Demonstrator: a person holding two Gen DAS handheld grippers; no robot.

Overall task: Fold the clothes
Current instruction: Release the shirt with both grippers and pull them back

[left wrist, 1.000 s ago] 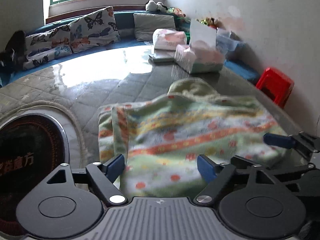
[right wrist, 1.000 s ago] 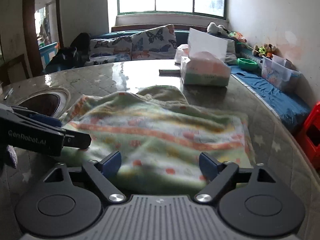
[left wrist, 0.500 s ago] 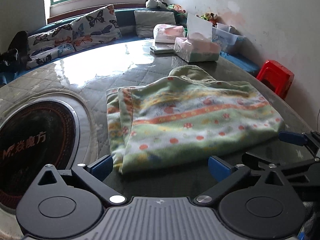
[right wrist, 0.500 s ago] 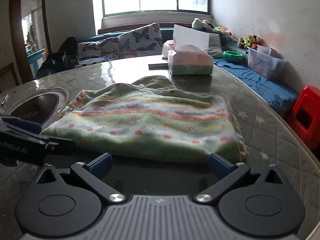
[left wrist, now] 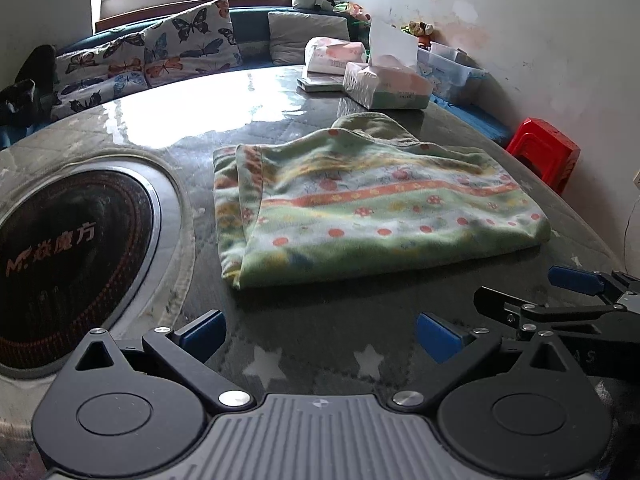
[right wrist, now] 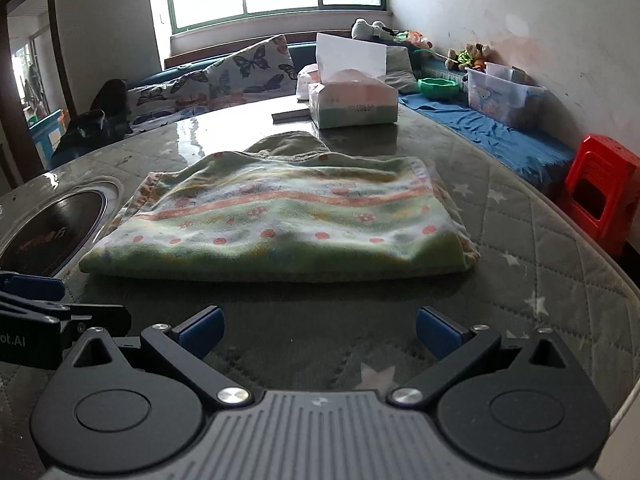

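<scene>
The folded green fleece garment with orange stripes and red dots (left wrist: 372, 208) is seen lying flat on the dark quilted, glass-topped round table (left wrist: 320, 344). The left gripper (left wrist: 318, 334) and right gripper (right wrist: 318, 330) are held just short of its near edge, jaws spread wide after opening, nothing between them. A tissue box (right wrist: 354, 104) is noted behind the garment.

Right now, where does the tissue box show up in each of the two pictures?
Left wrist view: the tissue box sits upper right of centre, beyond the folded garment.
Right wrist view: the tissue box sits upper centre, straight behind the garment.
Shared landmark: the red stool at the right edge of both views.
</scene>
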